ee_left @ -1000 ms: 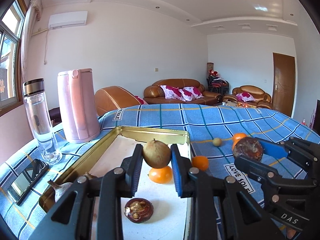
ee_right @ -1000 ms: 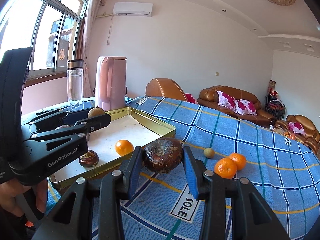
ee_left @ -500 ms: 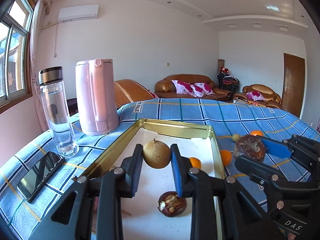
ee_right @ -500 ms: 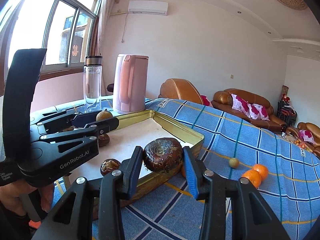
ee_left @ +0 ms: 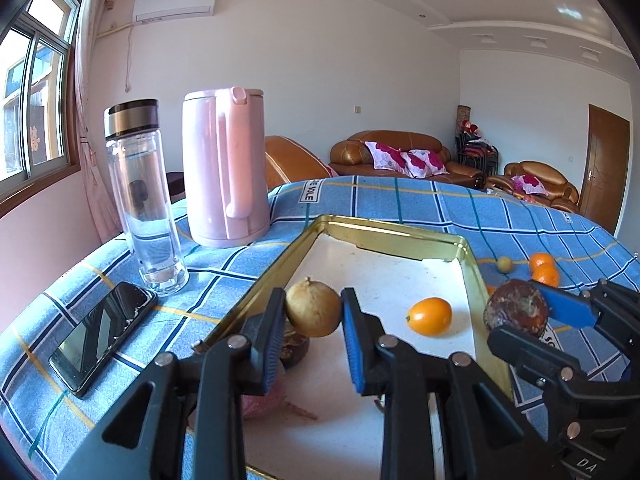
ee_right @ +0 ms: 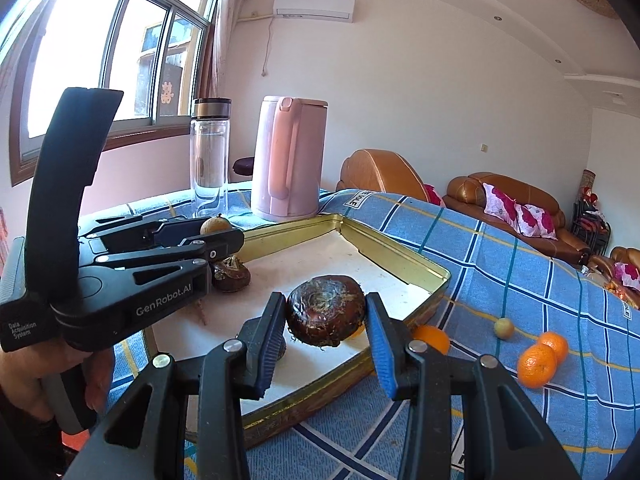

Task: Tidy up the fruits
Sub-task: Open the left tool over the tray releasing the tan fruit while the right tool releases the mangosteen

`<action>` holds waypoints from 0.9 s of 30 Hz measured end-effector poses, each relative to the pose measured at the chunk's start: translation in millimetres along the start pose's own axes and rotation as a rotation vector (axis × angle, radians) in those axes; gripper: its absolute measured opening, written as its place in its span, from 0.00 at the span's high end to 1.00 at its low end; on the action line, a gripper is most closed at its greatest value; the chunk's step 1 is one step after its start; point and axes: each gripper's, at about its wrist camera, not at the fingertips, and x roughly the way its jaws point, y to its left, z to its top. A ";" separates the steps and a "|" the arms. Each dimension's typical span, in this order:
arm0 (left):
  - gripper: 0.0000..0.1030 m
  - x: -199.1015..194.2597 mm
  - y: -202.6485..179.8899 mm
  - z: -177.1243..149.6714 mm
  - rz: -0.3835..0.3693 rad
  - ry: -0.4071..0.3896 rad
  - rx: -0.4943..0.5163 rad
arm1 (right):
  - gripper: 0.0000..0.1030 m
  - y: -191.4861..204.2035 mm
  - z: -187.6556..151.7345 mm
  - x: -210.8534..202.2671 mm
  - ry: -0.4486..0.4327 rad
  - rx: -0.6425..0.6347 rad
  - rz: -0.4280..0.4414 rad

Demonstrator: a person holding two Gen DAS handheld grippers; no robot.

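Note:
My left gripper is shut on a small tan round fruit, held above the left side of the gold-rimmed tray. My right gripper is shut on a dark brown wrinkled fruit, held over the tray's right edge; it shows at the right of the left wrist view as the brown fruit. On the tray's white floor lie an orange kumquat and a dark brown fruit. Two tangerines and a small yellow-green fruit rest on the blue cloth.
A pink kettle and a glass bottle stand behind the tray on the left. A black phone lies at the table's left edge. A hand grips the left tool. Another orange lies just outside the tray.
Both grippers have carried their fruits leftward over the tray, which now fills more of both views. The kettle and bottle appear nearer. Both grips are unchanged.

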 end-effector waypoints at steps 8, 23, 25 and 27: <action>0.72 8.8 3.0 -4.2 0.001 0.073 0.030 | 0.59 10.7 -1.1 12.1 0.063 -0.015 0.050; 0.72 17.7 1.2 -10.5 -0.008 0.133 0.054 | 0.59 17.9 -4.5 26.9 0.160 -0.039 0.120; 0.72 17.6 0.1 -11.0 -0.007 0.133 0.059 | 0.59 17.5 -5.1 27.2 0.167 -0.037 0.126; 0.72 18.1 -0.5 -11.4 -0.011 0.137 0.059 | 0.59 17.0 -5.3 28.4 0.175 -0.035 0.134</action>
